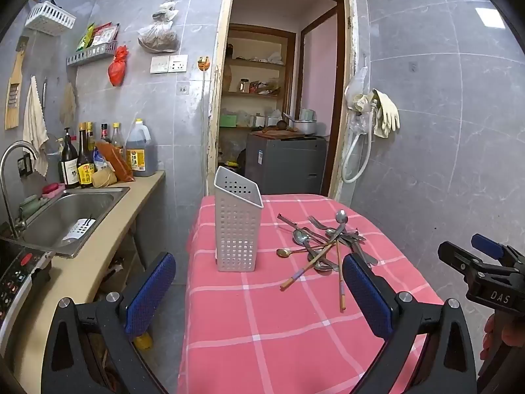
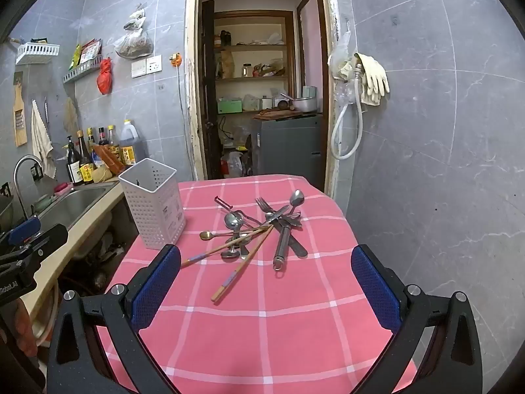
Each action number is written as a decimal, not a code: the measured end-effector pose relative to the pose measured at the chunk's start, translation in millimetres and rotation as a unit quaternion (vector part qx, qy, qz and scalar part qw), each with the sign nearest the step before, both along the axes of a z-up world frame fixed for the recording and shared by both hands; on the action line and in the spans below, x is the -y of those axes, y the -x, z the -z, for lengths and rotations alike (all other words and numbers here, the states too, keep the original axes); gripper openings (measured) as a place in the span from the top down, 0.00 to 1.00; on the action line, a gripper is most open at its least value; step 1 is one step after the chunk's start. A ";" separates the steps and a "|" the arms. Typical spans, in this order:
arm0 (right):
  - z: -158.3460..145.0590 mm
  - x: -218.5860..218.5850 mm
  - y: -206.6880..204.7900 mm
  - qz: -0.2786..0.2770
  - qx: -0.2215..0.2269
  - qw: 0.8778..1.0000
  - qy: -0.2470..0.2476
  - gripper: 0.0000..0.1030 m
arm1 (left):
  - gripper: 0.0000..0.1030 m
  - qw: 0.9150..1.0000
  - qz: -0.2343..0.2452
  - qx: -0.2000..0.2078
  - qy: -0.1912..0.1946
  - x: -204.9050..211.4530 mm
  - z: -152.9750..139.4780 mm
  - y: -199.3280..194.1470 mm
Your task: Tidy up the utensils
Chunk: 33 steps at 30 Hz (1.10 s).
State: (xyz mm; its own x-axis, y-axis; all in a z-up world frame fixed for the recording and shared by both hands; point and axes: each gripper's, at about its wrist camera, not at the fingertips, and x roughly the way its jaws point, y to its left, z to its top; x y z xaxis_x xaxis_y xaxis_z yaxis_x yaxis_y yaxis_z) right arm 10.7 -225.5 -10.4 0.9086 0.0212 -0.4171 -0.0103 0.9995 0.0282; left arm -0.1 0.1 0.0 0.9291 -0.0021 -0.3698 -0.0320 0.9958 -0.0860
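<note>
A: Left hand-held gripper is spread as wide as it goes, blue pads well apart, nothing between them. It hangs over the near end of the counter, the one under the pink checked cloth.

B: Same on the right. Right hand-held gripper has its jaws fully parted and is empty, tilted a little down toward the cloth. You can see it poking in at the edge of the left camera too.

A: Ahead of the left one stands the white perforated utensil holder, upright on the cloth, toward the sink side. From the right camera it looks empty at the top.

B: And the utensil pile lies just beside the holder, out in the middle of the cloth. Wooden chopsticks angle toward me, crossing over the spoons. A gold-bowled spoon points toward the holder.

A: There's a fork at the back, a spoon propped up on the heap, and a long steel-handled tool with a ring end lying nearest the right jaws.

B: Neither gripper is touching any of it.

A: Further left, the steel sink with bottles lined up behind it; straight on, an open doorway to a pantry.
</note>
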 end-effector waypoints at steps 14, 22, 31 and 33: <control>0.3 -0.1 -0.1 0.000 -0.001 1.000 -0.001 0.01 | 0.01 1.000 0.004 -0.002 0.001 -1.9 0.4 -0.6; 0.1 -0.3 0.6 0.000 -0.001 1.000 -0.002 0.01 | 0.01 1.000 0.006 -0.005 -0.001 -0.2 2.4 0.1; 0.2 -0.3 0.1 0.001 -0.001 1.000 -0.003 0.01 | 0.01 1.000 0.006 -0.005 -0.001 -0.1 2.4 -0.1; 0.7 -0.2 -0.4 0.001 0.000 1.000 -0.003 0.01 | 0.01 1.000 0.006 -0.006 -0.002 1.5 2.6 -1.3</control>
